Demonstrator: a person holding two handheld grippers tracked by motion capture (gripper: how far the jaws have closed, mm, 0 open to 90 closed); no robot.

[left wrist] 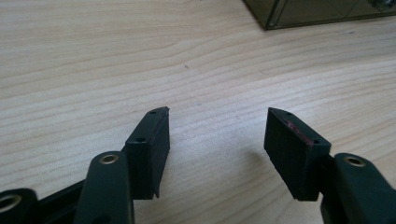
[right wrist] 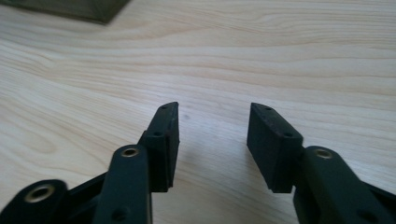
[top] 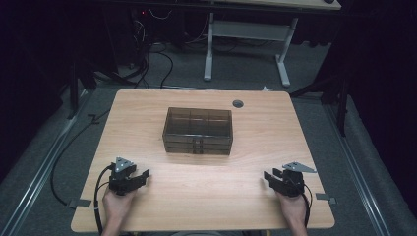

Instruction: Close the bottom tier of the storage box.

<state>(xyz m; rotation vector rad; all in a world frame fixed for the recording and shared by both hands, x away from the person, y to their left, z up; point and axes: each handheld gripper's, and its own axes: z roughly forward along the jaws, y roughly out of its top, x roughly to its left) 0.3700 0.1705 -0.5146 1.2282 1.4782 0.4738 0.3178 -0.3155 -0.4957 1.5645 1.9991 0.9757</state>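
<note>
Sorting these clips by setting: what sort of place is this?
Most likely a lab or workshop recording station, not a home: a bare wooden table with a smoky plastic drawer box, cables tangled on grey carpet behind it, and a second desk's white frame.

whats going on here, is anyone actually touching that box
Not at this moment. A person holds a two-jaw gripper in each hand at the near edge of the wooden table. The left gripper and the right gripper both have their jaws open with nothing between them. The smoky transparent drawer box sits untouched mid-table, apart from both, with its drawers closed as far as the high view tells.
</note>
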